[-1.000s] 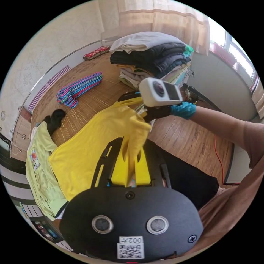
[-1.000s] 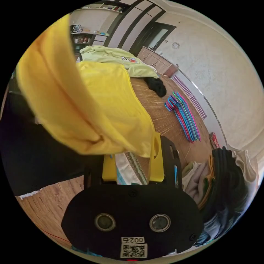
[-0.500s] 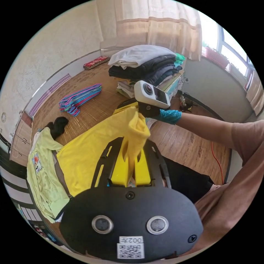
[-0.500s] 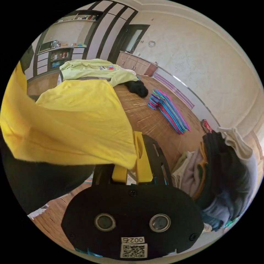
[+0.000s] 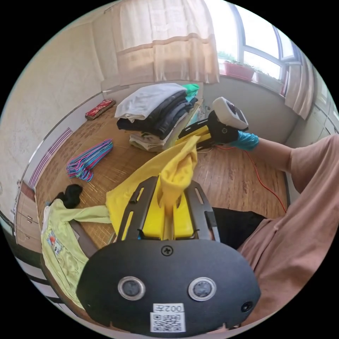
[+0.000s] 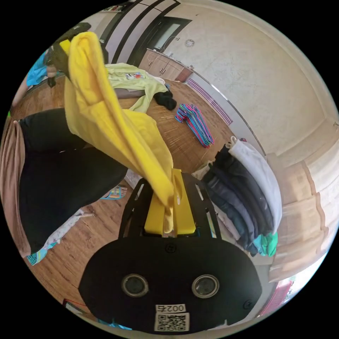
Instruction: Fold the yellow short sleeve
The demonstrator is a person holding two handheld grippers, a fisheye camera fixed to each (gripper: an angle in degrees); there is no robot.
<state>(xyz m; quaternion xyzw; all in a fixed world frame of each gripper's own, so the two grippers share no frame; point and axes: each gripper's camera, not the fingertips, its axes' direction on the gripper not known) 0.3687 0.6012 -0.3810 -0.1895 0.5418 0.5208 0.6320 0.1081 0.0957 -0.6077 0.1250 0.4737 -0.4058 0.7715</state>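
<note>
The yellow short-sleeve shirt (image 5: 148, 176) is lifted off the woven mat and stretched between both grippers. My left gripper (image 5: 168, 208) is shut on a bunched part of it, the cloth rising out of the yellow jaws. In the left gripper view my right gripper (image 5: 199, 136) is farther off beside the clothes stack, held by a hand in a blue glove, with the shirt's other end at its jaws. In the right gripper view the shirt (image 6: 116, 127) hangs as a long band from the right gripper (image 6: 169, 208), shut on it, up to the left gripper (image 6: 61, 58).
A stack of folded clothes (image 5: 155, 109) sits on the mat (image 5: 106, 159). Coloured hangers (image 5: 88, 160), a black garment (image 5: 70, 196) and a pale green shirt (image 5: 60, 243) lie there too. The person's legs (image 6: 60, 169) and a red cable (image 5: 261, 180) are over the wooden floor.
Both grippers have risen and moved apart, lifting most of the yellow shirt off the mat. It now hangs as a narrower band between them. Both grips hold.
</note>
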